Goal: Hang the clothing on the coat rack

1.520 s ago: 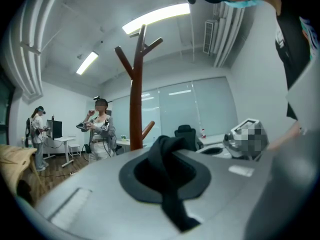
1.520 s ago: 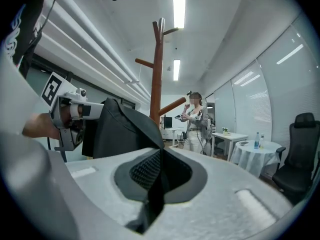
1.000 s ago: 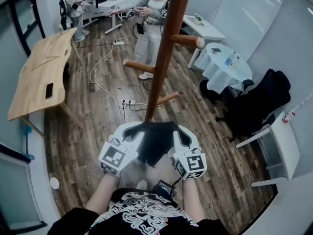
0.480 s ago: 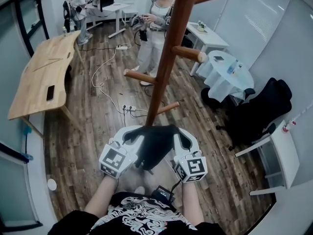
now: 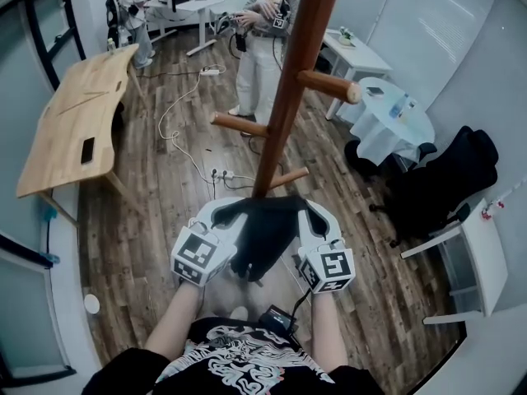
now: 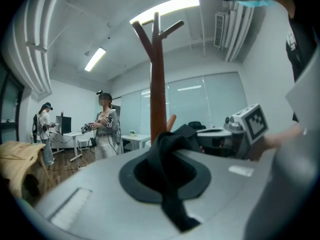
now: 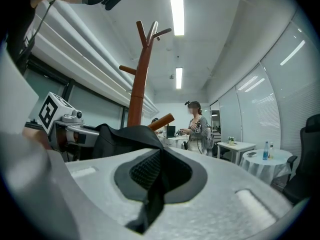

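Left gripper [image 5: 216, 219] and right gripper [image 5: 319, 220] pinching a black garment [image 5: 262, 235].
Each pair of jaws is pressed together on the cloth, which spans between them near the wooden coat rack [image 5: 288, 97].

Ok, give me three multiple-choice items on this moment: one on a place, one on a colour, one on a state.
1. Where is the garment?
A. on a rack peg
B. between the left gripper and right gripper
C. on the floor

2. What colour is the garment?
A. white
B. red
C. black

3. How do the left gripper's jaws stand?
A. wide apart, empty
B. shut on the garment
C. shut on a peg

Answers:
1 B: the head view shows it spanning both grippers, not on the rack.
2 C: it is black in every view.
3 B: the left gripper view shows cloth pinched in closed jaws.
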